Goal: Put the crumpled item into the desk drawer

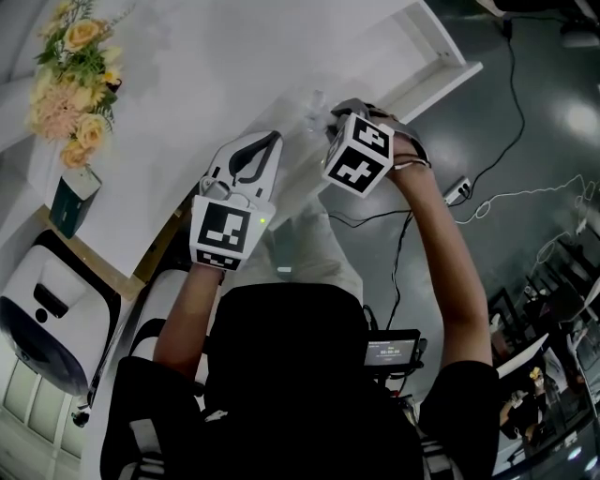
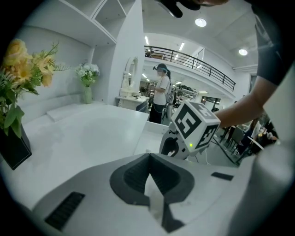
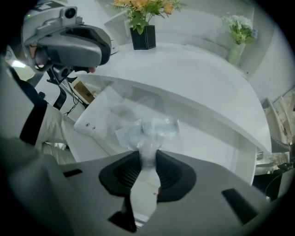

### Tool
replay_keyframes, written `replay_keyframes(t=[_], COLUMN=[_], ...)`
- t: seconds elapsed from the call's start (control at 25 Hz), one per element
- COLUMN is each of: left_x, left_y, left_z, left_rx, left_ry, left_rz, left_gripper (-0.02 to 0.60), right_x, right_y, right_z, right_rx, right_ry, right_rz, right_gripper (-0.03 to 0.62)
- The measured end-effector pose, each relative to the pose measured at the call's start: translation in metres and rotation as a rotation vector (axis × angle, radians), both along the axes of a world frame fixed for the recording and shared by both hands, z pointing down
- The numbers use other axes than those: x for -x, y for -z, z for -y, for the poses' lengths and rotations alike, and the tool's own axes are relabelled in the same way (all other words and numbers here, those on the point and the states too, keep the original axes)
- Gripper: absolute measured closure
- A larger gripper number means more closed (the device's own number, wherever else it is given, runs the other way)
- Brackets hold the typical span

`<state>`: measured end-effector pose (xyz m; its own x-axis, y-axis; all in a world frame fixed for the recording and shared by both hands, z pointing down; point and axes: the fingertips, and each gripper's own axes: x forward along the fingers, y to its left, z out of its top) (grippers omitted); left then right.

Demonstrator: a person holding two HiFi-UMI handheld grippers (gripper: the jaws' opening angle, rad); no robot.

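Desk (image 3: 203,69): white, curved top, fills most of the right gripper view and the upper left of the head view.

Drawer (image 3: 99,113): white, pulled out from under the desktop. Its front panel is at the left of the right gripper view.

Left gripper (image 2: 148,159): held over the desktop near the person's left. Jaws are together at the tips with nothing between them. Its own view looks across the bare desktop toward the marker cube (image 2: 196,126) of the other gripper.

Right gripper (image 3: 147,154): held just beside the left one, on its right in the head view, and aimed down at the open drawer. Jaws are clamped on the neck of the crumpled item.

Bouquet (image 3: 143,9): yellow and peach flowers in a dark square vase (image 3: 144,37), standing on the desktop well apart from the drawer.

Small vase (image 3: 237,32): pale green with white flowers, at the far end of the desk by the wall.

Crumpled item (image 3: 152,129): clear, crinkled plastic with a faint blue tint. It is pinched at its lower end between the right jaws, and its bulk sticks out past the tips over the drawer's opening. I cannot tell whether it touches the drawer floor.
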<state>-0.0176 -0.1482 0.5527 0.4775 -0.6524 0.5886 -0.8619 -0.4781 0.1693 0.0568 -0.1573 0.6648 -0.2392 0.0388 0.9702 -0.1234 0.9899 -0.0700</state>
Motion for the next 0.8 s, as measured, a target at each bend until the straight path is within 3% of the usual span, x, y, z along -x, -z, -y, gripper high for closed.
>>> replay_keyframes(t=[0.28, 0.8], left_x=[0.001, 0.004], left_y=[-0.001, -0.007], left_z=[-0.002, -0.006], left_rx=[-0.004, 0.010], left_ry=[0.014, 0.032], left_rz=[0.008, 0.009], left_gripper=[0.575, 0.575], right_x=[0.001, 0.002], right_y=[-0.015, -0.041], right_z=[0.003, 0.011], right_rx=[-0.007, -0.003], right_ry=[0.054, 0.068], right_rz=[-0.041, -0.096], right_gripper=[0.508, 0.505])
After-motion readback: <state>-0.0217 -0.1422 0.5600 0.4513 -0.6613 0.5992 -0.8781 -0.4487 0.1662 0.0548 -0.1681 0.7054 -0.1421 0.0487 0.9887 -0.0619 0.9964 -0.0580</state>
